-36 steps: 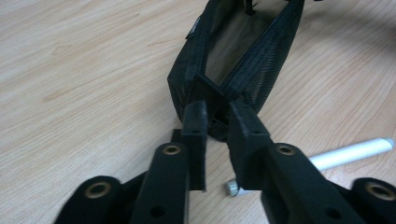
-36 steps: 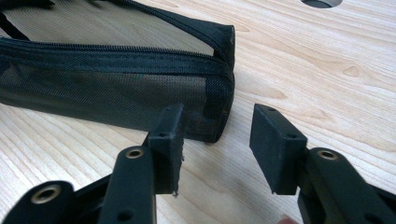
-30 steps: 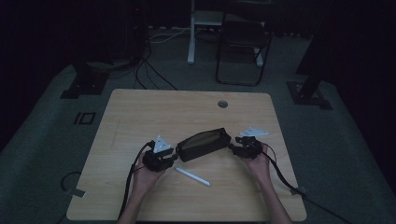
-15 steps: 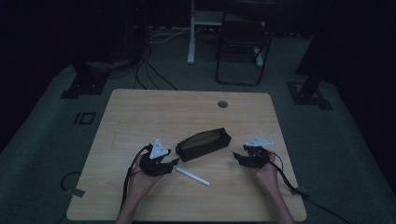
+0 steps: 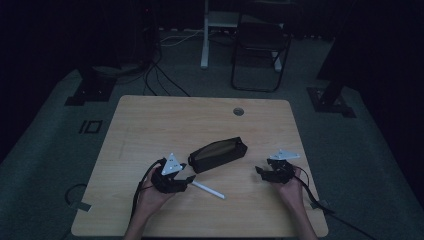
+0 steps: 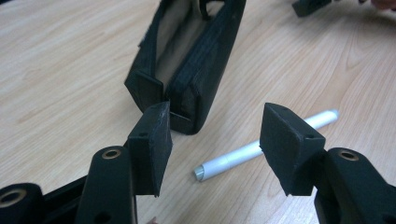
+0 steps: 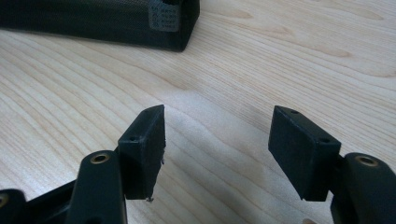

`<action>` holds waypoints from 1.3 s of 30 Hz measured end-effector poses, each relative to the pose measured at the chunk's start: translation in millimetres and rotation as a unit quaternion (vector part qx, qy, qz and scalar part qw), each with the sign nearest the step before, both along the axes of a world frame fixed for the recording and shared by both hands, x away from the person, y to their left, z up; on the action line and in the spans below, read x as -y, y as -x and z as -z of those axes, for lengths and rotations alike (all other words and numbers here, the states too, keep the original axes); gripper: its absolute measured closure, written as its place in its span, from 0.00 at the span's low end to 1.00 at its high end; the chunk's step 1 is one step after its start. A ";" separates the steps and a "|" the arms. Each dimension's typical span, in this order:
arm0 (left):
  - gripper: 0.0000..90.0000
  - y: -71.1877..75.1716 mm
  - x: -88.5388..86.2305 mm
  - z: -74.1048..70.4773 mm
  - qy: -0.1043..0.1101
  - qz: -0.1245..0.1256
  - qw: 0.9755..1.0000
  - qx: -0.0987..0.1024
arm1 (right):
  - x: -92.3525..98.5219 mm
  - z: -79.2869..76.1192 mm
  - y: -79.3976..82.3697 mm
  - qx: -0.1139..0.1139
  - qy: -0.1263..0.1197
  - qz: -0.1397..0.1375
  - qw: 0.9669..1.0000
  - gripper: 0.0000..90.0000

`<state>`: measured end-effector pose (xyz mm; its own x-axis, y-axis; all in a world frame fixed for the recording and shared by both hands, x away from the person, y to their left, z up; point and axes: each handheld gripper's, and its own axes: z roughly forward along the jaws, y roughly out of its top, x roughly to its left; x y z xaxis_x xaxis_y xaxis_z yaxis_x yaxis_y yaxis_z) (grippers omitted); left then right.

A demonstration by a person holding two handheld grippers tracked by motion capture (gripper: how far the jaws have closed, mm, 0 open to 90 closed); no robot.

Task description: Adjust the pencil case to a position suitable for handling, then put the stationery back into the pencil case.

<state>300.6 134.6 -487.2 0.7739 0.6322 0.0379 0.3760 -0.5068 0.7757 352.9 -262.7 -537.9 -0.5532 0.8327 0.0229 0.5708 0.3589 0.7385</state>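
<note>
Left hand-held gripper (image 6: 212, 140): jaws wide, empty, above a smooth white cylindrical pen (image 6: 261, 147). Black fabric pouch (image 5: 218, 154), oblong, unzipped, lies mid-worktop (image 5: 150, 120) of pale wood grain. Right hand-held gripper (image 7: 217, 149): jaws wide, empty.

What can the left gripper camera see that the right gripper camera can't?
Left gripper view alone: a white marker pen lying on the table beyond its open jaws, the open top and tan lining of the black pencil case, and a bit of the other gripper at the top right corner.

Right gripper view alone: a small tag on the case's end, and bare wood between its open jaws.

Both: the black pencil case, the light wooden table, and a pair of black jaws standing apart, holding nothing.
</note>
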 end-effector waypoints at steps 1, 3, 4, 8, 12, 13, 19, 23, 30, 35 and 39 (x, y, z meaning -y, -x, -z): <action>0.49 0.0 0.7 0.6 -0.004 0.004 1.000 0.000 | 0.1 0.0 -0.2 0.000 0.000 0.000 1.000 0.41; 0.49 0.5 2.7 1.8 -0.008 0.008 1.000 -0.001 | 0.3 0.0 -0.4 0.001 0.000 0.000 1.000 0.41; 0.49 0.7 3.6 2.4 -0.008 0.011 1.000 -0.001 | 0.5 0.2 -0.6 0.001 0.000 0.000 1.000 0.41; 0.49 1.5 6.7 4.3 -0.007 0.024 1.000 -0.004 | 2.0 1.5 -0.9 -0.001 -0.001 0.002 1.000 0.41; 0.47 3.8 13.7 7.9 -0.014 0.041 0.999 -0.001 | 4.3 2.0 -0.8 -0.001 -0.002 0.004 1.000 0.41; 0.46 4.3 16.0 8.9 -0.017 0.046 0.999 -0.001 | 4.9 2.1 -1.0 -0.001 -0.003 0.005 1.000 0.41; 0.45 4.4 28.1 16.9 -0.030 0.085 0.996 -0.006 | 6.7 5.1 -2.9 -0.005 -0.005 0.007 1.000 0.41; 0.45 2.3 33.2 23.2 -0.038 0.094 0.995 -0.017 | 6.7 5.8 -2.4 -0.006 -0.004 0.007 1.000 0.41; 0.44 -2.1 39.9 34.9 -0.045 0.118 0.991 -0.037 | 7.0 6.9 -2.3 -0.010 -0.004 0.011 1.000 0.41; 0.38 -1.9 48.0 41.5 -0.056 0.133 0.989 -0.039 | 6.4 9.3 -3.4 -0.018 0.004 0.015 1.000 0.41; 0.34 -4.1 52.1 46.2 -0.061 0.133 0.988 -0.041 | 7.0 9.7 -3.7 -0.020 0.004 0.017 1.000 0.41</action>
<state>304.7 82.6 -533.4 0.9157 0.4007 0.0317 0.2758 -0.6837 0.6757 356.7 -269.6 -547.6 -0.5226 0.8517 0.0382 0.6117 0.3433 0.7127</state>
